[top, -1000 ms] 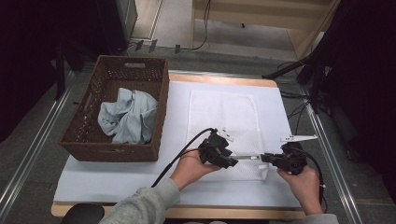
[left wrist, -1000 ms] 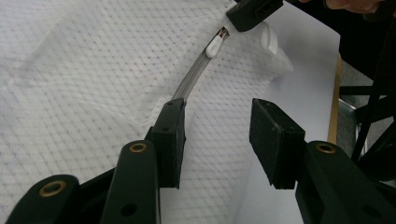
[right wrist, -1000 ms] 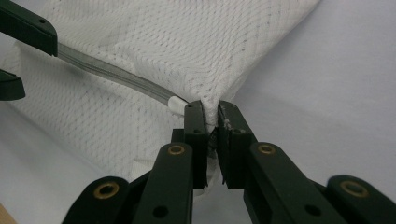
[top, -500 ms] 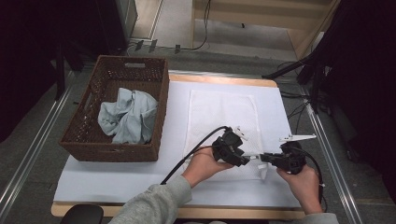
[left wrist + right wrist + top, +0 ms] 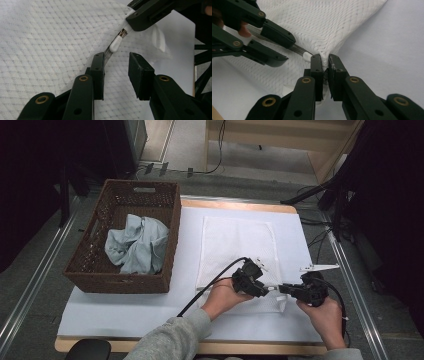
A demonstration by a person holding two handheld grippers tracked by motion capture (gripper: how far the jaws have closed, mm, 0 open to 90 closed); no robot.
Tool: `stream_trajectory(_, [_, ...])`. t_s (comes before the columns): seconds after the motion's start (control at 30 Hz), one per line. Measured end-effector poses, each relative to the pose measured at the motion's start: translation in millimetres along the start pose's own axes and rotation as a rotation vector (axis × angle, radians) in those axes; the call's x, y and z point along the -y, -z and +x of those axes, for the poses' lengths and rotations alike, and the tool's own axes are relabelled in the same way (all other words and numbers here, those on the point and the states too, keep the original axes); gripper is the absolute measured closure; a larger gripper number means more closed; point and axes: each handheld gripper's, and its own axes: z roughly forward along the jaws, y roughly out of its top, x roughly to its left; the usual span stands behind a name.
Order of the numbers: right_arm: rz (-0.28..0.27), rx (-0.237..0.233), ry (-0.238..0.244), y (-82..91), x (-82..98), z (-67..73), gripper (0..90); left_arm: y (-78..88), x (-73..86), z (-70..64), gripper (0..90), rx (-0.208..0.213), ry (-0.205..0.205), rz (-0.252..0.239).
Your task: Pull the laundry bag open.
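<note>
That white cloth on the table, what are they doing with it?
A person is working on the white cloth with two tools. The right hand-held gripper is pinched shut on a bunched bit of the cloth's near edge. The left hand-held gripper sits beside it over the cloth, jaws apart and just closing in, not pinching yet. A blue-grey cloth lies crumpled in the brown basket.

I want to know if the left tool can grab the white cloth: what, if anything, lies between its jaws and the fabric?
Nothing visible does. The left tool hangs with jaws apart directly over the white cloth, bare weave beneath them. The right tool pinches a corner nearby, off to the side.
</note>
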Motion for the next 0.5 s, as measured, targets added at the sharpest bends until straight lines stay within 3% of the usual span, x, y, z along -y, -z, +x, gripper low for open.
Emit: stream_trajectory(0.5, [-0.008, -0.001, 0.002, 1.1, -0.8, 1.8, 84.6, -14.0, -2.4, 1.5, 66.0, 0.012, 0.004, -0.008])
